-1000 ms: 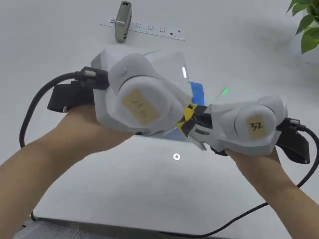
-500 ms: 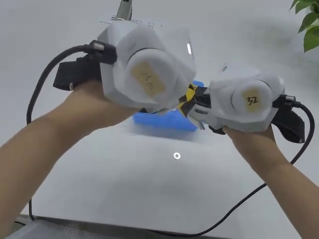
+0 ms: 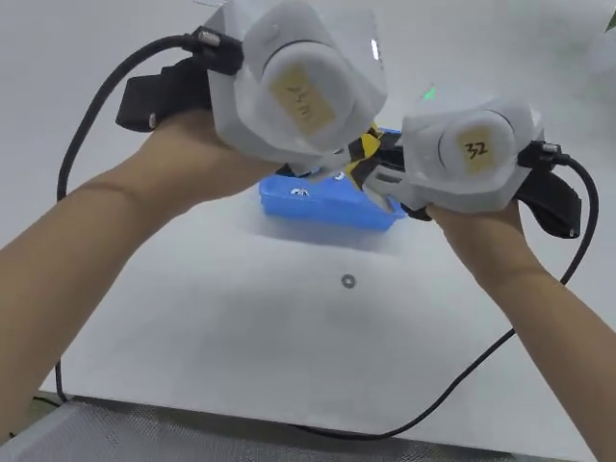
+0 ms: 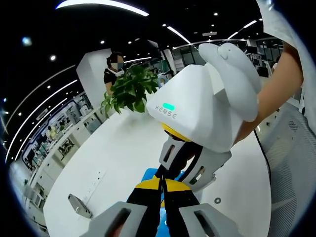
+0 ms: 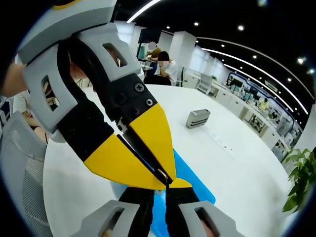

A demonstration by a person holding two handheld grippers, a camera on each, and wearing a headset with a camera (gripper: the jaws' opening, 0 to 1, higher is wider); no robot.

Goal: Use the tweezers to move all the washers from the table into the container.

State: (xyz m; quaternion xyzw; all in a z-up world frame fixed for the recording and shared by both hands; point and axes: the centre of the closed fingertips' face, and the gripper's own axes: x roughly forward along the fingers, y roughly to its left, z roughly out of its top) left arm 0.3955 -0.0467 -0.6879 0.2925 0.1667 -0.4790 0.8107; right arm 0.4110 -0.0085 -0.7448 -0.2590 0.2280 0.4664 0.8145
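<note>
1. In the head view the left gripper [image 3: 358,154] and the right gripper [image 3: 373,183] are held nose to nose, their tips meeting over the right part of the blue container [image 3: 318,208]
2. The right gripper view shows the left gripper's yellow jaws pressed together along their whole length, with a thin dark line down the seam (the tweezers or only the joint, I cannot tell)
3. The right gripper's own black jaws also stand closed at the tip, with a sliver of blue showing between them lower down; the tip sits right against the tip of the left gripper
4. One washer [image 3: 347,281] lies flat on the white table [image 3: 192,327], just in front of the container and apart from it, below the two grippers
5. A small pale speck [image 3: 300,192] sits inside the container near its left end, too small to name
6. In the left gripper view a potted plant [image 4: 129,91] and a grey block [image 4: 79,206] stand on the table beyond the container
</note>
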